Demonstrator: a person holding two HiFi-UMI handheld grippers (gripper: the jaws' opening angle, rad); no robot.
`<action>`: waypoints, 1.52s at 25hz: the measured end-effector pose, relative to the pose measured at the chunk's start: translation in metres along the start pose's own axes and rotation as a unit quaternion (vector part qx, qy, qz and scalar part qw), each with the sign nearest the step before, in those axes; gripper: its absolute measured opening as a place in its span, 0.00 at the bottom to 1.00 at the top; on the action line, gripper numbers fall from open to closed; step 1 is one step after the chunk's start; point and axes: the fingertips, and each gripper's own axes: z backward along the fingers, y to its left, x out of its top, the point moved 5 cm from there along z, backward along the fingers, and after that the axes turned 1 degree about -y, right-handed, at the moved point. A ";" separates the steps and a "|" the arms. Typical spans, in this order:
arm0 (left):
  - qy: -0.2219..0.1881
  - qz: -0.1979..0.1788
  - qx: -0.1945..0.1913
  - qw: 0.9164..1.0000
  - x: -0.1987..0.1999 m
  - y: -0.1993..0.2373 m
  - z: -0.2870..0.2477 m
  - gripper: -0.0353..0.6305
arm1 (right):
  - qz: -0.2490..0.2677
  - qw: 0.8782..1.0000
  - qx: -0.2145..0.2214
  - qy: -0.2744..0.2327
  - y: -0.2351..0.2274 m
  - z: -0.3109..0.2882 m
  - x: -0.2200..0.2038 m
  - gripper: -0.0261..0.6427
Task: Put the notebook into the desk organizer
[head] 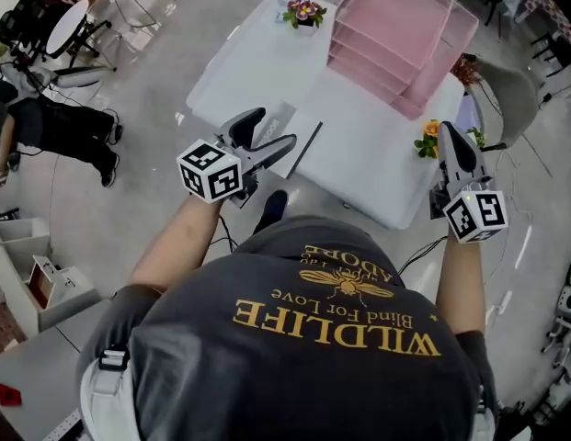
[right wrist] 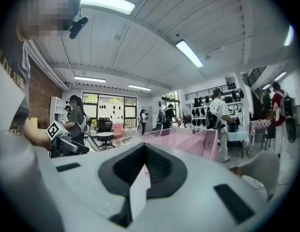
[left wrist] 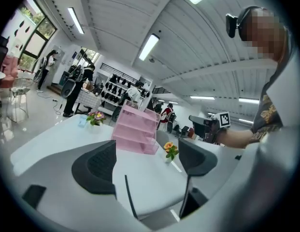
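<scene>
notebook on table, near edge, left side, by my left gripper. organizer at far right end. flower pot left of it. second pot at right edge, beside right gripper.

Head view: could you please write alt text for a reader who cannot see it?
A person in a dark T-shirt holds the open left tongs over a flat pale notebook at the near edge of a white table. A pink tiered desk organizer stands at its far side.
</scene>
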 end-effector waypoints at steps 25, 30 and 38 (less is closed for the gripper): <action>0.133 0.306 0.156 0.930 -0.204 0.145 0.015 0.48 | 0.009 0.995 0.080 0.065 0.050 -0.084 -0.067 0.04; 0.213 0.281 0.159 0.922 -0.211 0.139 0.012 0.26 | 0.008 0.996 0.061 0.065 0.043 -0.075 -0.062 0.04; 0.202 0.323 0.117 0.917 -0.197 0.123 0.013 0.07 | 0.004 0.997 0.047 0.062 0.037 -0.069 -0.054 0.04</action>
